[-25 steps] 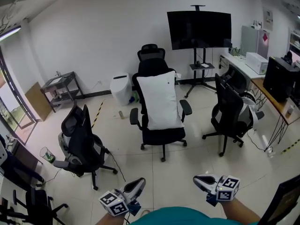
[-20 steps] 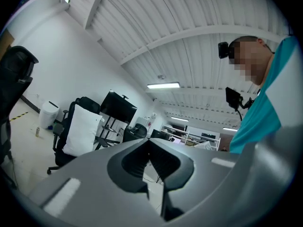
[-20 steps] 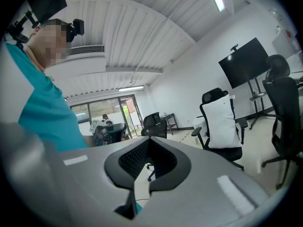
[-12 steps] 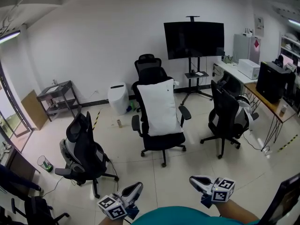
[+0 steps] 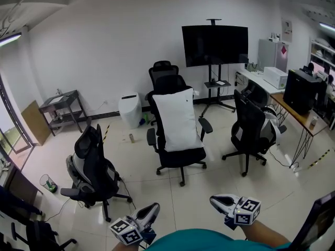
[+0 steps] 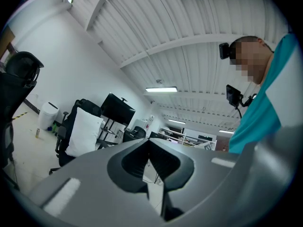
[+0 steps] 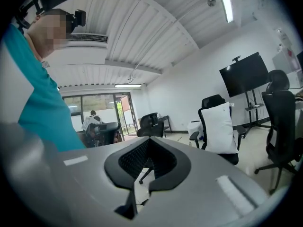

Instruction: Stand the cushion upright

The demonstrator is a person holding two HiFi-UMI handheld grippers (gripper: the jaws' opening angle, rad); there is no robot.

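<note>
Several black office chairs stand about the tiled floor [image 5: 209, 187] in front of you. The left chair [image 5: 94, 163] and right chair [image 5: 250, 129] flank the middle chair [image 5: 180, 158], which is straight ahead. Behind it a dark television [image 5: 215, 45] on a stand is set against the white wall. A desk [image 5: 296, 109] runs along the right side, and a white bin [image 5: 128, 109] sits by the wall. Only bare floor lies between you and the middle chair.

Your cushion [image 5: 179, 120] is large, white and rectangular. It stands on end on that chair's seat, leaning back against the backrest with a slight tilt.

Your left gripper [image 5: 153, 208] and right gripper [image 5: 215, 200] hang low near your body, well apart from the cushion. Both are clenched, with nothing between the jaws.
</note>
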